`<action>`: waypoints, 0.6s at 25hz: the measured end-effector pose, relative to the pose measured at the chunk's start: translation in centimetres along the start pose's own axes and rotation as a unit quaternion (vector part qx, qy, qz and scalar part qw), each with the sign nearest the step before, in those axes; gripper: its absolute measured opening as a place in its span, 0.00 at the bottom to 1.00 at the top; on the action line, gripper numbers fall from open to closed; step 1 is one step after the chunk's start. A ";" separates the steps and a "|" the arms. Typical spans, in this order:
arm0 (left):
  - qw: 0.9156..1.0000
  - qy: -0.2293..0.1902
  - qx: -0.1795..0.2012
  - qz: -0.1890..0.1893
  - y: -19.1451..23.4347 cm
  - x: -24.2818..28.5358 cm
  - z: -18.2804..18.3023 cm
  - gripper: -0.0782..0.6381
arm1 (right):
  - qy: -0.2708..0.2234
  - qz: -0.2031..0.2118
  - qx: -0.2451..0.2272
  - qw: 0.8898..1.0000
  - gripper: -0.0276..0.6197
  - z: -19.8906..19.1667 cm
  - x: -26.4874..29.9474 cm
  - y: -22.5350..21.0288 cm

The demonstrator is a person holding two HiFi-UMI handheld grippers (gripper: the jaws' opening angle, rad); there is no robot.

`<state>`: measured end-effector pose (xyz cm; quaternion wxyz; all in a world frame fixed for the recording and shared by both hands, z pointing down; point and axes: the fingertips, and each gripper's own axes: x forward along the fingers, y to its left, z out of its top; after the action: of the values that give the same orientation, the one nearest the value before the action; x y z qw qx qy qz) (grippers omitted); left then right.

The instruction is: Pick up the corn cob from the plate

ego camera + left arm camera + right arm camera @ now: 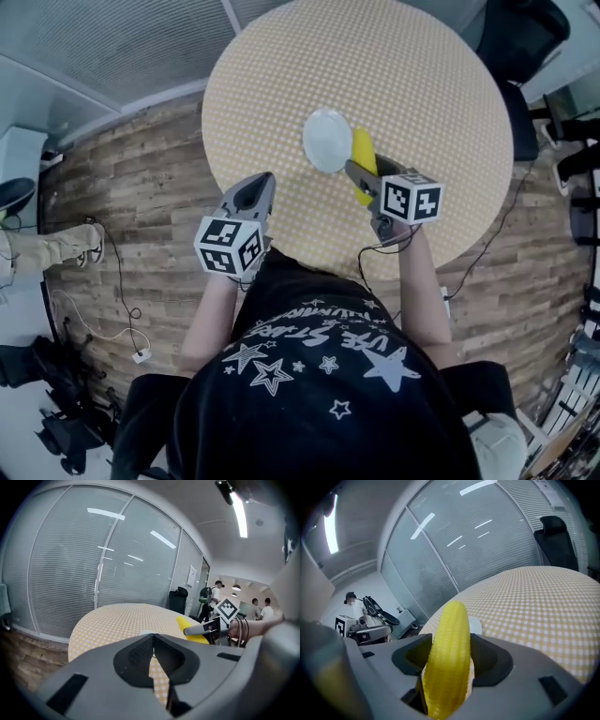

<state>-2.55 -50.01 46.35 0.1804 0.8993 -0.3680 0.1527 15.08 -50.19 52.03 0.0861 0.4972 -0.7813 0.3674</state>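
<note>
The yellow corn cob (363, 150) is clamped between the jaws of my right gripper (361, 175), just right of the white plate (327, 141) on the round checkered table (412, 75). In the right gripper view the corn cob (449, 658) stands up between the jaws of the right gripper (450, 641), lifted above the table, and part of the plate (475, 623) shows behind it. My left gripper (255, 190) hangs over the table's near left edge, its jaws together with nothing in them. In the left gripper view the left gripper (152, 638) is shut, and the corn cob (191, 623) appears to its right.
A black chair (518, 39) stands at the table's far right, another (178, 599) beyond its far side. Cables (122, 309) lie on the wooden floor at the left. Glass walls with blinds (93, 564) surround the room. People (216, 592) stand in the background.
</note>
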 end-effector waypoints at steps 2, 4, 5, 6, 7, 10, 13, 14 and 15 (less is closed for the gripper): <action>1.000 -0.002 -0.013 0.017 -0.9 -0.7 -0.7 0.12 | 0.002 0.027 -0.008 1.000 0.45 -0.5 -1.0 0.6; 0.999 0.000 -0.022 0.029 -1.7 -1.2 -1.5 0.12 | 0.006 0.051 -0.008 0.999 0.45 -1.1 -1.7 1.1; 0.999 0.001 -0.025 0.034 -2.1 -1.3 -1.8 0.12 | 0.008 0.060 -0.007 0.998 0.45 -1.4 -2.0 1.3; 0.999 0.001 -0.027 0.037 -2.5 -1.5 -2.1 0.12 | 0.008 0.066 -0.007 0.998 0.45 -1.6 -2.3 1.5; 0.999 -0.001 -0.027 0.039 -2.8 -1.6 -2.2 0.12 | 0.007 0.069 -0.007 0.998 0.45 -1.8 -2.6 1.6; 0.999 -0.010 -0.022 0.040 -3.6 -2.3 -2.1 0.12 | -0.002 0.076 -0.008 0.997 0.45 -2.2 -3.5 2.4; 0.999 -0.016 -0.028 0.037 -4.1 -3.0 -2.5 0.12 | -0.011 0.081 -0.010 0.997 0.45 -2.8 -4.4 3.3; 0.999 -0.016 -0.029 0.033 -4.2 -3.1 -2.6 0.12 | -0.016 0.081 -0.010 0.997 0.45 -2.8 -4.8 3.5; 0.999 -0.015 -0.028 0.028 -4.5 -3.2 -2.8 0.12 | -0.021 0.081 -0.010 0.996 0.45 -2.9 -5.2 3.7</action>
<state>-1.92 -43.87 46.63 0.1958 0.8853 -0.4002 0.1333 13.81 -43.71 49.69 0.0443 0.4391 -0.8243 0.3546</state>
